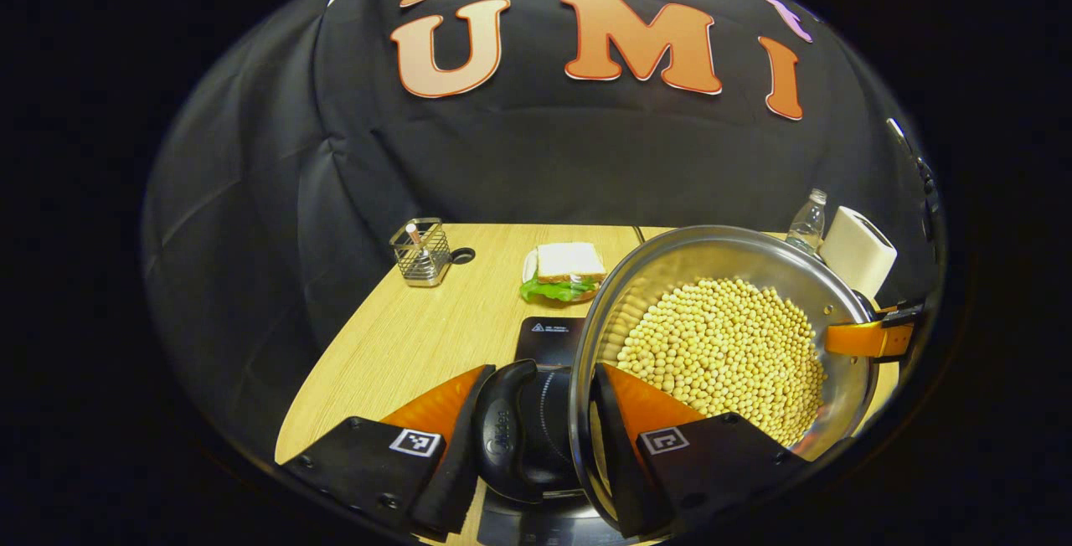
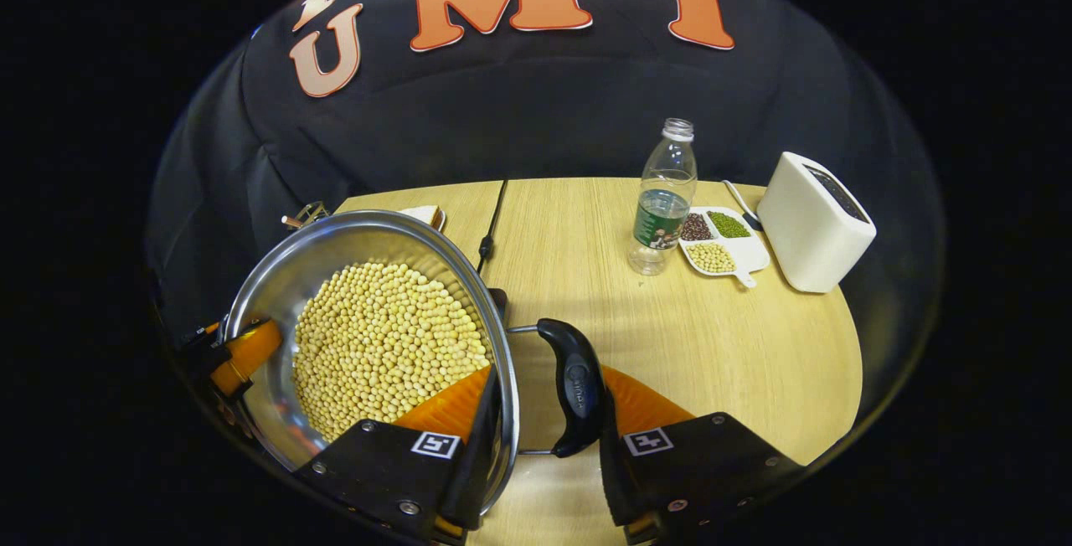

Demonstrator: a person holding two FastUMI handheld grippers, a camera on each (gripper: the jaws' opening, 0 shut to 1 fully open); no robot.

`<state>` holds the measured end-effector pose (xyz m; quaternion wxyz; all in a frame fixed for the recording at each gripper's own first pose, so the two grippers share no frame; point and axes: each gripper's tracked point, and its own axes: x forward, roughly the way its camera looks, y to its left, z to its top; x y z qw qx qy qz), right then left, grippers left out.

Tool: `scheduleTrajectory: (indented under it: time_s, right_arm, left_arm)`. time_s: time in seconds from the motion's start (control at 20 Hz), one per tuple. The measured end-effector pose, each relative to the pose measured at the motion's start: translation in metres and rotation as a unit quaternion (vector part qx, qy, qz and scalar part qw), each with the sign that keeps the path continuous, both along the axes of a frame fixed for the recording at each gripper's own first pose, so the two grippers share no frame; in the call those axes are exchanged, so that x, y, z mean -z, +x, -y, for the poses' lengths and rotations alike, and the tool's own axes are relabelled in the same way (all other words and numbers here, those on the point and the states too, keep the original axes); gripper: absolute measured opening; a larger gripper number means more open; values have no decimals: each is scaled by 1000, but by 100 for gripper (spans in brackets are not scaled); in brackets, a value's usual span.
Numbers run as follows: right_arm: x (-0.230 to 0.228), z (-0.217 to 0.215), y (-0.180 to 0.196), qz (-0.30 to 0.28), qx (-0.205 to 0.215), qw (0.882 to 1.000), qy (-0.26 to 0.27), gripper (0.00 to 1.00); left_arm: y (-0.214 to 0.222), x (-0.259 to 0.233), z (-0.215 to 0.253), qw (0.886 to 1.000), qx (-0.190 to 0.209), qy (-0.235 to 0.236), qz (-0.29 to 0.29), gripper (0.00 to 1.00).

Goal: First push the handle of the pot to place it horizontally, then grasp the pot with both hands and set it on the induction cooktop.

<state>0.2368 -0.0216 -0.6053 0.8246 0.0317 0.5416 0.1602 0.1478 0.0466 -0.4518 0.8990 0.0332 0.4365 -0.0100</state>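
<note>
Pot [image 1: 729, 345] hangs above the cooktop [image 1: 548, 337], gripped both sides: left claw [image 1: 536, 437] and right claw [image 2: 544, 437] each clamp a handle and the rim. Setting down remains.

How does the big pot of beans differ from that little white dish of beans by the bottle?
The pot is round, deep, shiny metal; the white dish is flat and split into compartments. The pot holds one heap of pale yellow beans; the dish holds three small portions: dark, green and pale yellow. The pot is gripped at both side handles by the right gripper and left gripper; the dish lies untouched on the table. Both carry dry beans.
</note>
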Motion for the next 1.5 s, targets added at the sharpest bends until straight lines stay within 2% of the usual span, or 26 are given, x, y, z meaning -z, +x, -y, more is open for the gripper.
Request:
scheduleTrajectory:
  time_s: [0.1, 0.15, 0.2, 0.25, 0.3, 0.35, 0.4, 0.85, 0.95, 1.0, 1.05, 1.3, 1.35, 1.4, 1.45, 1.5]
  right_arm:
    - [-3, 0, 1, -4, -3, 1000, 1, 57]
    - [-3, 0, 2, -5, -4, 1000, 3, 57]
    - [-1, -3, 1, -6, -7, 1000, 4, 61]
    - [0, -4, 2, -7, -10, 1000, 4, 57]
    - [0, -3, 2, -9, -9, 1000, 4, 57]
    - [1, -3, 0, -12, -12, 1000, 4, 57]
    - [3, -4, 1, -15, -10, 1000, 5, 57]
    - [-3, -7, 1, -20, -10, 1000, -14, 57]
    - [1, -11, -5, -28, -15, 999, -15, 57]
    - [3, -12, -6, -29, -16, 999, -17, 52]
    - [2, -13, -5, -29, -16, 999, -20, 57]
    - [-6, -12, 2, -29, -16, 999, -34, 57]
    - [-5, -14, 2, -30, -14, 999, -34, 57]
    - [-6, -13, 1, -32, -13, 999, -33, 61]
    - [-6, -13, 2, -36, -12, 999, -32, 57]
    - [-6, -14, 2, -36, -12, 999, -32, 58]
  left_arm:
    - [5, 3, -9, 1000, -3, 1, -1, 72]
    - [6, 5, -13, 1000, -5, 2, 0, 68]
    - [8, 6, -17, 1000, -6, 3, 0, 72]
    - [10, 8, -21, 1000, -7, 5, 0, 68]
    - [12, 12, -25, 1000, -7, 6, -3, 72]
    - [15, 14, -29, 1000, -8, 7, -5, 68]
    - [16, 16, -33, 1000, -8, 8, -6, 72]
    - [13, 23, -31, 1000, -13, -5, -19, 72]
    - [14, 24, -31, 1000, -12, -12, -24, 68]
    - [14, 21, -30, 999, -14, -14, -28, 72]
    - [15, 20, -33, 999, -14, -14, -30, 72]
    - [14, 22, -34, 999, -21, -23, -36, 72]
    - [13, 22, -34, 999, -21, -24, -39, 69]
    - [15, 21, -33, 999, -21, -25, -39, 72]
    - [14, 22, -33, 999, -20, -25, -40, 72]
    - [15, 21, -33, 999, -20, -26, -40, 72]
